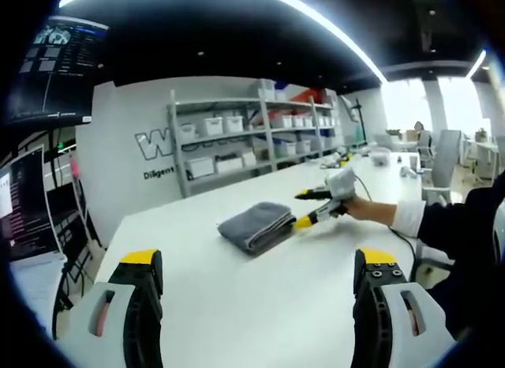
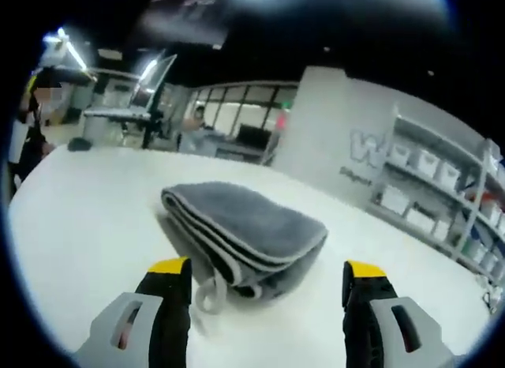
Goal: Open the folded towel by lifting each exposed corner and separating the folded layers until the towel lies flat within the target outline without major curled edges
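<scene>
A grey folded towel (image 1: 256, 223) lies on the white table (image 1: 237, 305), its stacked layers with pale hems facing the right gripper view. My left gripper (image 1: 259, 261) stands open, well short of the towel, nothing between its fingers. My right gripper (image 1: 303, 208), held by a gloved hand, is open at the towel's right edge with its yellow tips one above the other. In the right gripper view the towel (image 2: 245, 230) is close, its near folded edge lying between the open right gripper (image 2: 267, 269) fingers, untouched as far as I can see.
Metal shelves with white bins (image 1: 237, 139) line the far wall. A monitor (image 1: 28, 210) stands off the table's left edge. Small items and a cable (image 1: 371, 159) sit at the table's far right end. A person (image 2: 31, 123) stands beyond the far side.
</scene>
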Demonstrator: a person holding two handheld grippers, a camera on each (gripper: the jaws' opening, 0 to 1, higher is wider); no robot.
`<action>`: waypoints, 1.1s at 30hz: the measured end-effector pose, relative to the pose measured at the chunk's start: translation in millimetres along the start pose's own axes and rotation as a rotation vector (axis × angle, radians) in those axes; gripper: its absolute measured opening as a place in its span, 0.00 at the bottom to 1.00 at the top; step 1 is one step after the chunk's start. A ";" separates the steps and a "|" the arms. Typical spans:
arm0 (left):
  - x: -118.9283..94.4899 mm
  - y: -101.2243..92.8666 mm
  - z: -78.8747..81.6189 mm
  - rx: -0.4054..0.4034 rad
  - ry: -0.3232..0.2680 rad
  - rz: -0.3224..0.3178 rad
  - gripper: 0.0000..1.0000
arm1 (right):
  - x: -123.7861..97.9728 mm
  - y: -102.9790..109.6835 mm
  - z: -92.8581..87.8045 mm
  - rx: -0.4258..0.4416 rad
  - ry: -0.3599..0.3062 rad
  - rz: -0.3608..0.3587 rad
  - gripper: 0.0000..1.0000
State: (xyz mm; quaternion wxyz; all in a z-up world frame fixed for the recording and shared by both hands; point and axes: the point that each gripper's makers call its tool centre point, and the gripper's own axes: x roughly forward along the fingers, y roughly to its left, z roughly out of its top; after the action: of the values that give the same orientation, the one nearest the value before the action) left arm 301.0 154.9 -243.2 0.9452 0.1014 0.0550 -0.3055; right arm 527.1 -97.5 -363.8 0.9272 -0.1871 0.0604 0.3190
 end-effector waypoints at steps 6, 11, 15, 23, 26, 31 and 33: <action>0.3 1.0 -1.0 -0.005 0.003 0.002 0.99 | 0.9 1.3 -0.2 0.015 -0.007 0.003 0.75; -0.2 2.4 -1.1 -0.012 0.002 0.006 0.99 | 1.3 1.6 -0.6 0.047 -0.013 0.009 0.71; -0.9 3.7 -1.2 -0.025 0.001 0.011 0.99 | 1.1 2.8 -1.9 0.069 -0.012 0.010 0.68; -1.7 4.9 -2.8 -0.036 0.002 0.014 0.99 | 3.3 8.0 -4.0 0.067 -0.004 0.020 0.65; -2.4 4.1 -2.5 -0.033 0.002 0.011 0.99 | 3.2 10.2 -4.5 0.056 -0.001 0.022 0.63; -4.0 4.1 -2.9 -0.023 0.006 0.010 0.99 | 2.5 10.6 -5.1 0.054 0.000 0.021 0.60; -4.5 4.2 -2.8 -0.023 0.005 0.010 0.99 | 2.4 11.3 -5.2 0.053 -0.001 0.024 0.58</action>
State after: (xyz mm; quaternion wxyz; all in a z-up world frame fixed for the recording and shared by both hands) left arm 299.6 161.4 -244.5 0.9476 0.0916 0.0604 -0.3000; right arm 522.1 -89.9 -372.6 0.9280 -0.1617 0.0706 0.3282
